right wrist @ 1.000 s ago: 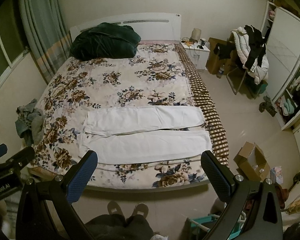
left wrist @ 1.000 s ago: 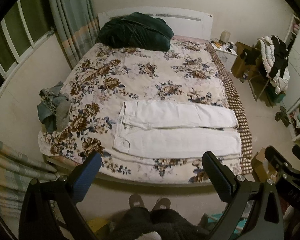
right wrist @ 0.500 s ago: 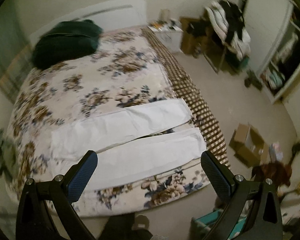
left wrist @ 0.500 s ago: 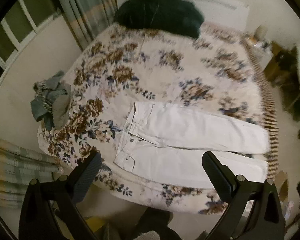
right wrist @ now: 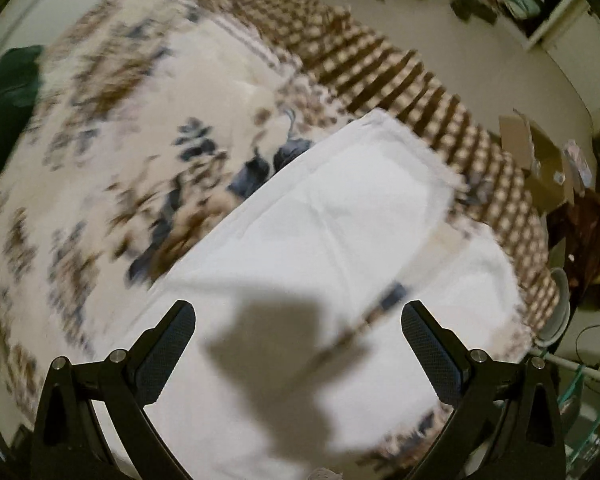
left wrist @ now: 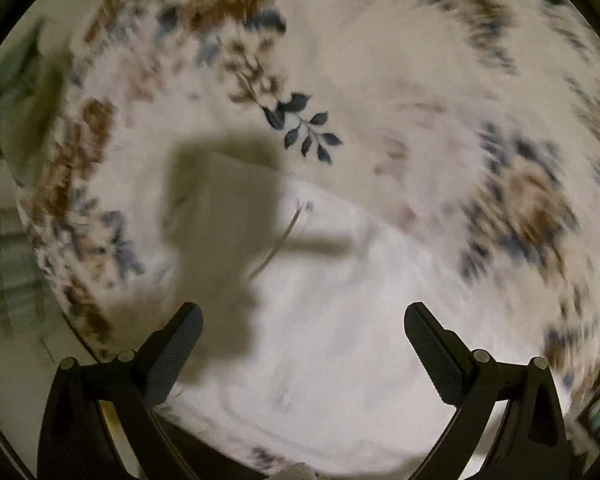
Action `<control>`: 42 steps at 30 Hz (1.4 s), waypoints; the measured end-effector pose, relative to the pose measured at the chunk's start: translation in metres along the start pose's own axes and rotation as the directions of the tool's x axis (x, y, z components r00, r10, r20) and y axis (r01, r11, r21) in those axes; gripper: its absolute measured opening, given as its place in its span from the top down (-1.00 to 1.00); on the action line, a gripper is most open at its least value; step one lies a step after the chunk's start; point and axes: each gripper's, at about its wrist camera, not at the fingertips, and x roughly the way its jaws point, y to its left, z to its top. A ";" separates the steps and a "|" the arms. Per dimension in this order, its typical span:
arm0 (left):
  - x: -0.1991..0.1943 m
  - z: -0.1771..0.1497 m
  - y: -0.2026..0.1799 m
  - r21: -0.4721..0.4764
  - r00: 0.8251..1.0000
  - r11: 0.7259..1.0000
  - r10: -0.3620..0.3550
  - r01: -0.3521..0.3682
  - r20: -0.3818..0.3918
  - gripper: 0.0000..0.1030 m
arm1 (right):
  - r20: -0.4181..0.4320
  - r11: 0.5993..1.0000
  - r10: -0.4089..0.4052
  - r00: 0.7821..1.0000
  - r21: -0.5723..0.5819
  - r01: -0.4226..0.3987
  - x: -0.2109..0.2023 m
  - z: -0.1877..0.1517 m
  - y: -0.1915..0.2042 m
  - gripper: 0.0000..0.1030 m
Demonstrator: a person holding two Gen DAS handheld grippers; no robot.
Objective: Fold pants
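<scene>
White pants lie flat on the floral bedspread. The left wrist view shows their waist end [left wrist: 340,312] with a small button near a pocket seam, close below my left gripper [left wrist: 303,316], which is open and empty above it. The right wrist view shows the two leg ends [right wrist: 340,216] side by side, hems toward the checked bed edge. My right gripper [right wrist: 298,314] is open and empty just above the legs. Both views are motion-blurred. Gripper shadows fall on the cloth.
The floral bedspread [left wrist: 380,60] surrounds the pants. A brown checked blanket strip [right wrist: 400,76] runs along the bed's right edge. A dark green pillow [right wrist: 4,92] lies at the far left. A cardboard box [right wrist: 540,160] and clutter sit on the floor at right.
Both grippers have dropped from a high view of the whole bed to close above the pants, the left toward the waist, the right toward the leg ends. Both stay open.
</scene>
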 end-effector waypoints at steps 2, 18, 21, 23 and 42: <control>0.038 0.025 -0.002 -0.059 0.999 0.998 0.008 -0.011 -0.050 -1.00 | -0.028 0.999 -0.010 1.000 0.044 0.011 0.041 0.024 0.004 -1.00; 0.018 -0.030 0.032 -0.136 0.972 0.975 -0.150 0.176 0.183 0.81 | -0.064 0.985 0.004 0.998 0.174 0.007 0.167 0.060 0.010 0.80; -0.023 -0.070 0.044 -0.117 0.945 0.961 -0.214 0.249 0.249 0.83 | -0.028 0.985 0.058 0.998 0.166 -0.052 0.149 0.048 0.003 0.87; -0.050 -0.102 0.060 -0.105 0.919 0.947 -0.264 0.305 0.293 0.83 | -0.001 0.984 0.097 0.995 0.152 -0.096 0.134 0.037 -0.006 0.89; 0.088 -0.255 0.214 -0.184 0.958 0.949 -0.227 0.258 0.174 0.81 | -0.097 0.969 0.179 0.979 0.191 -0.158 0.140 -0.162 -0.244 0.92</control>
